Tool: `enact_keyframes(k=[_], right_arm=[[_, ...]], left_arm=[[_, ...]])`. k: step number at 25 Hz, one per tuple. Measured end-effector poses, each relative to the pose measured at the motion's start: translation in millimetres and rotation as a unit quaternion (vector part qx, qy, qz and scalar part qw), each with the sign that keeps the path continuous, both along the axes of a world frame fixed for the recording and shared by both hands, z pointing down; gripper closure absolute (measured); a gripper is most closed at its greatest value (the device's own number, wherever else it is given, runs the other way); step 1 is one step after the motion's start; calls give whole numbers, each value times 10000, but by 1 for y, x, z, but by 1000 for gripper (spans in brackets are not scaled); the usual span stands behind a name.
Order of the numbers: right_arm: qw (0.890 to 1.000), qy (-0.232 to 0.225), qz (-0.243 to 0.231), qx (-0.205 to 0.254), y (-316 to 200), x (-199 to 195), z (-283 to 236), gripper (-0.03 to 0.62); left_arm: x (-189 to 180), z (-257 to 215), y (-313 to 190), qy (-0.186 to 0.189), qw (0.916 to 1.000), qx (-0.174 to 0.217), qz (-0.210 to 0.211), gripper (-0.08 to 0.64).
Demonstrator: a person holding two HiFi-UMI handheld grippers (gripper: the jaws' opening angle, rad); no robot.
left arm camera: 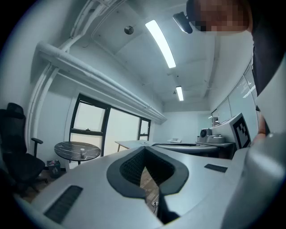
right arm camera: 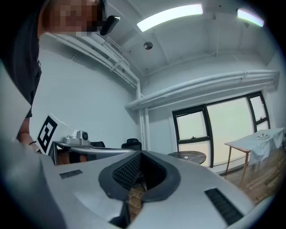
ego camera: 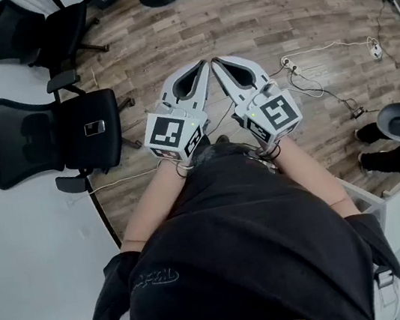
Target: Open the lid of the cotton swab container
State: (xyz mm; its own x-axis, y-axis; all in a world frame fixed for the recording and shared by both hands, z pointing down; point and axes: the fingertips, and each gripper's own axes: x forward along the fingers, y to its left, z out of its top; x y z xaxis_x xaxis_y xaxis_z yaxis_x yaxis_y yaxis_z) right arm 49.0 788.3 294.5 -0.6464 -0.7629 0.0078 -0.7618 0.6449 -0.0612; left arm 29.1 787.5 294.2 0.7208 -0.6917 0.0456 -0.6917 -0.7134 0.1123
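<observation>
Wood floor (ego camera: pixel 259 16) and office chairs (ego camera: pixel 66 132) below. No cotton swab container shows in any view, so neither hand is nearer. The 2 claws, left gripper (ego camera: pixel 199 72) and right gripper (ego camera: pixel 219 67), are closed and empty, side by side.

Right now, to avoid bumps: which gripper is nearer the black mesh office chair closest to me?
Left. The left gripper is right of the black mesh office chair; the right gripper is beyond it, farther right.
</observation>
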Motion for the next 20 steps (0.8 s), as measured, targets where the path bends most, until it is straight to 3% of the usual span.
enact_keyframes(k=[10,20], right_arm=[[10000,-94,29,7,-10,-2,0,574],[9995,-262,127,-137,-43,-20,10,574]], left_arm=[[-8,0,-10,69,10000,42,-55,551],[-39,6,-46,40,9998,-36,-209,551]])
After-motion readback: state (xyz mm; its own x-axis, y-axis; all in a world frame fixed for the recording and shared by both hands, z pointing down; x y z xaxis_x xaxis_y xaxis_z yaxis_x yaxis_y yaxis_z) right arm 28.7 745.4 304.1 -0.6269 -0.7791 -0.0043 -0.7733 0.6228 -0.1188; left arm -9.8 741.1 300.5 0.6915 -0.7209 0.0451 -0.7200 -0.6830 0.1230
